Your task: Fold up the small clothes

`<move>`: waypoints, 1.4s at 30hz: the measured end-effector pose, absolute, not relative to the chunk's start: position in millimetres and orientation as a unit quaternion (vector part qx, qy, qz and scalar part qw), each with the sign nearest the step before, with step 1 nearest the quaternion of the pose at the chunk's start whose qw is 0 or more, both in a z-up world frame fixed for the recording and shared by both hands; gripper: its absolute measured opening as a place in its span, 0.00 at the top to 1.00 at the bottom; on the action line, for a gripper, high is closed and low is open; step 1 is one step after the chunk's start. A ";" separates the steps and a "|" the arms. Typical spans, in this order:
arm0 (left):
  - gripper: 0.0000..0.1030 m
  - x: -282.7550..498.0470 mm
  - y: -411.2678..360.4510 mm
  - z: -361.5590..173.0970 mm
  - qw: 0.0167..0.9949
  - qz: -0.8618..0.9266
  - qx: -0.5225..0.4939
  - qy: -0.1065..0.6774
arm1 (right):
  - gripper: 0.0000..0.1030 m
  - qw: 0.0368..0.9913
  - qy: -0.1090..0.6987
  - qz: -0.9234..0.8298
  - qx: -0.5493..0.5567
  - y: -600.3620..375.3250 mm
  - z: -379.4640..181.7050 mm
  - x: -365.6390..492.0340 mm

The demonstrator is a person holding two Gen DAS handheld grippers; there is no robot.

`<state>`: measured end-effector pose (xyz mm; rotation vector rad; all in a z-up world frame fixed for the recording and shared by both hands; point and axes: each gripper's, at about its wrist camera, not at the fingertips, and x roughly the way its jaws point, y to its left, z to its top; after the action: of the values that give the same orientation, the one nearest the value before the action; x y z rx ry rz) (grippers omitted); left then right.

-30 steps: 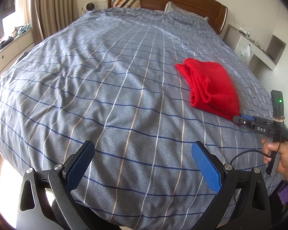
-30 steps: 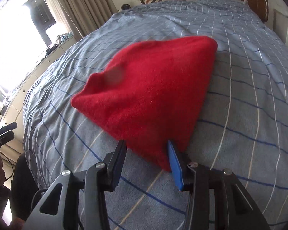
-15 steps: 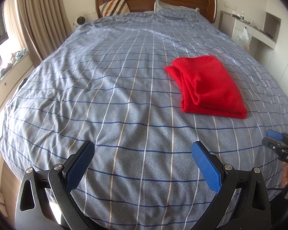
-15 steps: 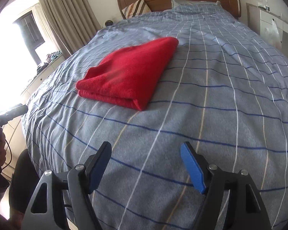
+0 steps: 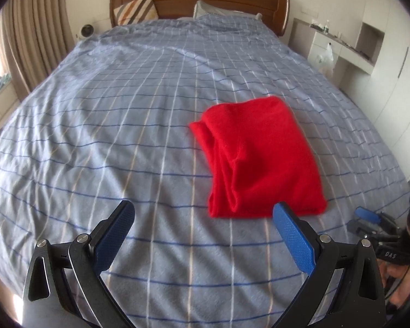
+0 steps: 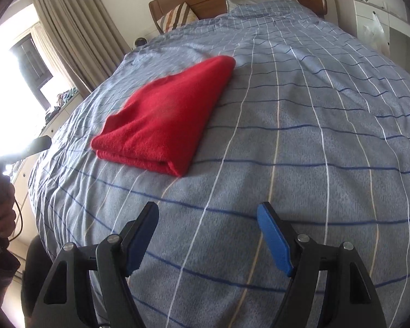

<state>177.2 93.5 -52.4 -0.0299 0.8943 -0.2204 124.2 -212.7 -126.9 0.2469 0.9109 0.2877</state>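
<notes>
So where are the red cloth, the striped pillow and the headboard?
red cloth (image 5: 262,161), left wrist view, middle of its folded top.
striped pillow (image 5: 135,9), left wrist view, its front face.
headboard (image 6: 205,1), right wrist view, wooden panel beside the pillows.

A folded red garment (image 5: 262,161) lies on the blue checked bed (image 5: 123,125), just beyond the left tongs (image 5: 202,221) (jaws wide apart, nothing between them), with the right tongs (image 5: 369,218) at the frame's right edge.

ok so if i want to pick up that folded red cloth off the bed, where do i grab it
Take the folded red cloth at its near corner, where the stacked layers end in a thick closed edge, so one pinch catches them all. Come in low from the foot of the bed with the right tongs, which are open and empty just short of that corner.
</notes>
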 end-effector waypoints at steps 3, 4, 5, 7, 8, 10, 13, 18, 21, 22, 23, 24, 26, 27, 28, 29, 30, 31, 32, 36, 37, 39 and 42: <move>0.02 236.6 84.9 -72.7 0.871 -0.143 -0.071 0.464 | 0.27 0.878 0.427 0.135 0.168 -224.8 -119.1 162.2; 0.02 254.8 83.2 -82.4 0.867 -0.141 -0.077 0.473 | 0.27 0.874 0.427 0.135 0.187 -228.0 -118.6 177.4; 0.02 270.4 82.4 -92.4 0.864 -0.131 -0.077 0.480 | 0.27 0.869 0.428 0.137 0.206 -230.4 -119.4 193.2; 0.02 295.5 82.8 -115.3 0.852 -0.111 -0.079 0.505 | 0.27 0.859 0.435 0.141 0.232 -230.1 -123.6 224.9; 0.02 303.8 84.8 -125.2 0.844 -0.107 -0.086 0.519 | 0.27 0.852 0.440 0.148 0.242 -227.6 -126.9 240.6; 0.02 314.2 87.9 -138.9 0.829 -0.113 -0.104 0.537 | 0.27 0.833 0.459 0.170 0.259 -218.8 -137.5 272.3; 0.02 319.6 88.2 -143.1 0.825 -0.127 -0.108 0.540 | 0.27 0.798 0.489 0.189 0.298 -208.4 -162.1 310.6; 0.10 320.3 76.3 -141.9 0.824 -0.158 -0.082 0.538 | 0.63 0.829 0.499 0.172 0.185 -173.0 -155.7 328.2; 0.79 319.1 67.2 -140.9 0.816 -0.201 -0.093 0.533 | 0.72 0.873 0.464 0.146 0.031 -134.7 -132.1 313.4; 0.81 316.1 65.5 -135.8 0.825 -0.191 -0.087 0.525 | 0.73 0.884 0.446 0.140 -0.013 -122.4 -124.9 307.3; 0.82 313.3 64.3 -128.6 0.832 -0.187 -0.081 0.516 | 0.73 0.892 0.429 0.134 -0.050 -111.9 -118.1 300.9; 0.82 309.8 64.1 -120.4 0.839 -0.186 -0.079 0.506 | 0.74 0.899 0.412 0.132 -0.073 -105.0 -110.8 295.1; 0.82 303.3 66.4 -100.6 0.850 -0.191 -0.085 0.483 | 0.74 0.910 0.382 0.133 -0.086 -101.6 -92.4 287.1; 0.82 301.6 67.2 -90.7 0.856 -0.193 -0.087 0.472 | 0.74 0.916 0.368 0.133 -0.084 -102.1 -82.2 285.0; 0.82 300.8 66.3 -81.7 0.861 -0.194 -0.084 0.462 | 0.74 0.921 0.357 0.132 -0.080 -105.1 -72.2 284.7; 0.80 303.5 64.1 -76.0 0.866 -0.192 -0.077 0.455 | 0.74 0.923 0.353 0.133 -0.071 -109.9 -65.2 288.8; 0.69 306.8 60.4 -73.2 0.869 -0.183 -0.067 0.455 | 0.73 0.923 0.356 0.134 -0.055 -117.0 -60.9 294.5; 0.53 312.1 56.6 -72.8 0.872 -0.164 -0.053 0.458 | 0.69 0.922 0.363 0.133 -0.032 -125.8 -58.8 304.0; 0.44 314.0 52.7 -74.2 0.877 -0.135 -0.034 0.459 | 0.57 0.918 0.374 0.129 -0.007 -137.9 -60.7 310.8; 0.13 289.0 54.8 -70.5 0.910 -0.074 0.024 0.408 | 0.15 0.908 0.409 0.080 0.032 -175.1 -71.5 309.6; 0.08 276.7 56.5 -68.0 0.916 -0.068 0.035 0.393 | 0.13 0.909 0.409 0.073 0.030 -181.8 -71.1 300.6; 0.04 250.4 57.3 -63.1 0.928 -0.058 0.060 0.363 | 0.06 0.910 0.412 0.050 0.010 -190.4 -69.7 277.6; 0.01 209.4 54.9 -51.7 0.938 -0.047 0.091 0.330 | 0.03 0.917 0.398 0.029 -0.018 -193.3 -61.5 238.0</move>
<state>209.4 54.9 -51.7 0.1864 0.6732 -0.0961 238.0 -193.3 -61.5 -0.0368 0.8185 0.0597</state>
